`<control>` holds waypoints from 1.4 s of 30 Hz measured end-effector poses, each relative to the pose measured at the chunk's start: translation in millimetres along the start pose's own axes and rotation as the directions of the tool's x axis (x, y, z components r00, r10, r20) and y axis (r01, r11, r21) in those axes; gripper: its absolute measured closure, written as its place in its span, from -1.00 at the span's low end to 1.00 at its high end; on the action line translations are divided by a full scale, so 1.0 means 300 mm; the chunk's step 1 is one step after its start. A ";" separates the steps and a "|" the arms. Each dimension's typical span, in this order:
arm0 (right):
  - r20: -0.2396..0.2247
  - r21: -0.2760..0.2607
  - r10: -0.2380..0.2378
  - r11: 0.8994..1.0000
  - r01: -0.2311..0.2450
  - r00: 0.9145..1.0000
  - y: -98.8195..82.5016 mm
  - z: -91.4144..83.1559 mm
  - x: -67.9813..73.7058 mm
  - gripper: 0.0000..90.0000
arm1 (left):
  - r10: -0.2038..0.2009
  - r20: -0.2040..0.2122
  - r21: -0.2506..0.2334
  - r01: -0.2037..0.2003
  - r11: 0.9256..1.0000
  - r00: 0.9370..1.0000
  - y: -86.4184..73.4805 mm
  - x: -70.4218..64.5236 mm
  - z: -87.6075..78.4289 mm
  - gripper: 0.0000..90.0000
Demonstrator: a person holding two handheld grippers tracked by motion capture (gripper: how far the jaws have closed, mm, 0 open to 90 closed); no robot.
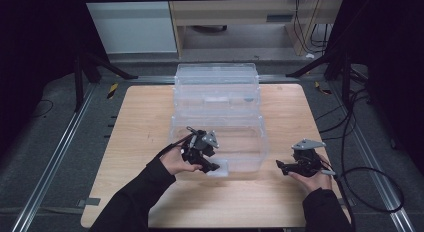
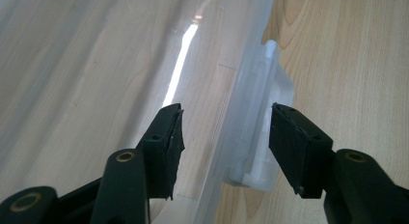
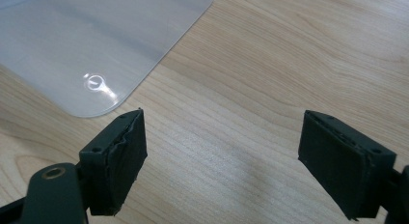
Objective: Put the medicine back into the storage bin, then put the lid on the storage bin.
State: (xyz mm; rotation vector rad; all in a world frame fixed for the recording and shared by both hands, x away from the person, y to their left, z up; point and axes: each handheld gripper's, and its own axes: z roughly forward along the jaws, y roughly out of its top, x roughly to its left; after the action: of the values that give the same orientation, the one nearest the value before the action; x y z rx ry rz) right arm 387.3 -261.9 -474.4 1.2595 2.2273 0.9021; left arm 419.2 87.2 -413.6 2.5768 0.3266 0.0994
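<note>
A person stands at a wooden bench [image 1: 150, 142] with a pair of tongs in each hand. Two clear plastic bins sit in the middle of it, the far bin [image 1: 216, 87] just behind the near bin [image 1: 235, 147]. The left tongs [image 1: 202, 153] reach over the near bin's front wall, close to a small latch [image 2: 260, 137] moulded on the outside of that wall. In the left gripper view one jaw is inside the bin and the other outside, beside the latch, so the wall and latch lie between them. The pads are half open and do not press on the plastic. This straddle suits pinching the front wall to lift or pull the bin. The right tongs [image 1: 295, 167] hover low over bare wood to the right of the near bin, jaws wide apart with nothing between them; the bin's rounded corner [image 3: 120, 98] lies just ahead of them. They look parked, out of the way. There is open bench on both sides and in front of the bins. The far bin blocks any push away from the person, so the free room lies toward the person or sideways.
</note>
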 end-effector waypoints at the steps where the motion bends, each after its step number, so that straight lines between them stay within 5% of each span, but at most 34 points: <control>1: 0.000 0.001 -0.002 1.000 0.002 1.000 0.000 0.000 0.001 -0.61 | 0.002 0.003 0.008 -0.002 1.000 1.000 0.001 -0.002 0.005 0.05; 23: -0.044 -0.002 -0.025 1.000 0.025 0.999 0.012 -0.003 0.000 -0.57 | 0.037 0.049 0.039 -0.039 0.998 0.998 -0.002 0.007 0.033 0.34; 42: -0.072 -0.102 -0.058 0.993 0.051 0.996 0.089 -0.066 -0.021 -0.41 | 0.058 0.085 0.041 -0.062 0.997 0.995 -0.007 -0.002 0.027 0.47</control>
State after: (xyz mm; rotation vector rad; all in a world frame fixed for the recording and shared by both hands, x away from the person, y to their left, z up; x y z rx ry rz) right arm 393.5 -263.9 -441.1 1.1316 2.2325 1.0419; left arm 419.3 84.7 -421.7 2.6255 0.2229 0.0063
